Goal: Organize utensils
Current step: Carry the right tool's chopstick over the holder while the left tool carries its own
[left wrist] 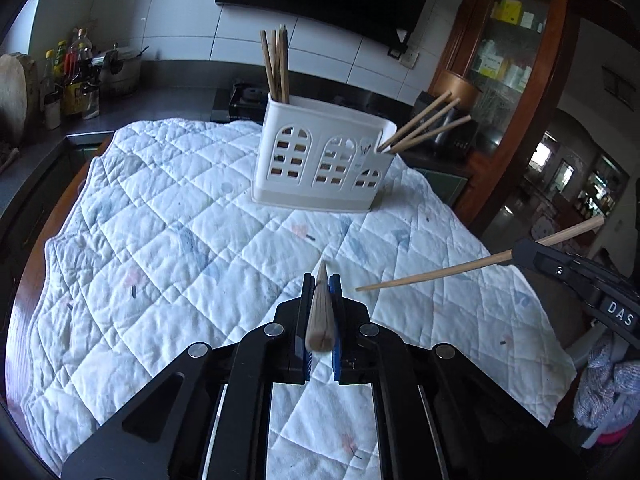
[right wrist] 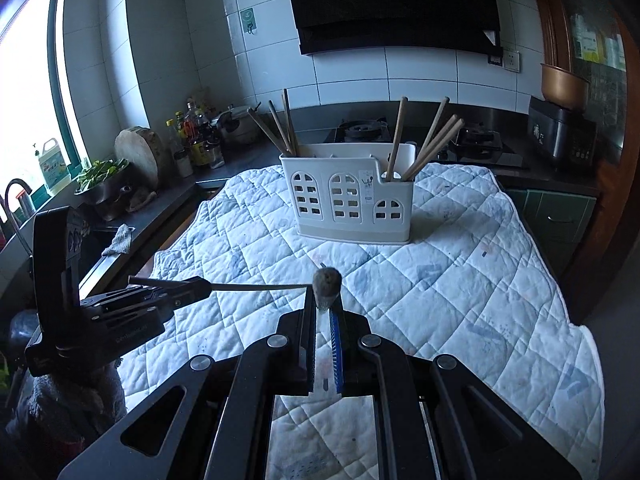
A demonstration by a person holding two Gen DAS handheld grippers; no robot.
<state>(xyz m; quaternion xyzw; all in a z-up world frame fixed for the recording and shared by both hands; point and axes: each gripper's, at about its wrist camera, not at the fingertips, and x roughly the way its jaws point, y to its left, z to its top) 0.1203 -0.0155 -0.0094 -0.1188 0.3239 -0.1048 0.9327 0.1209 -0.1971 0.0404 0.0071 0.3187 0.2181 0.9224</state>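
Note:
A white utensil holder point(left wrist: 324, 162) with arched cut-outs stands upright on the quilted cloth; it also shows in the right wrist view point(right wrist: 348, 196). Several wooden chopsticks point(left wrist: 276, 64) stand in its left end and several more point(left wrist: 424, 124) lean out of its right end. My left gripper point(left wrist: 321, 280) is shut on a chopstick point(left wrist: 320, 312) that points forward above the cloth. My right gripper point(right wrist: 325, 304) is shut on another chopstick point(right wrist: 327, 280), seen end-on. From the left wrist view the right gripper point(left wrist: 520, 254) holds its chopstick point(left wrist: 432, 274) pointing left.
A white quilted cloth point(left wrist: 168, 240) covers the table. Behind it runs a dark counter with bottles point(left wrist: 72, 76), a pot point(left wrist: 120, 68) and a gas hob point(right wrist: 360, 130). A wooden cabinet point(left wrist: 508, 60) stands at the right. A sink and greens bowl point(right wrist: 100, 176) are at the left.

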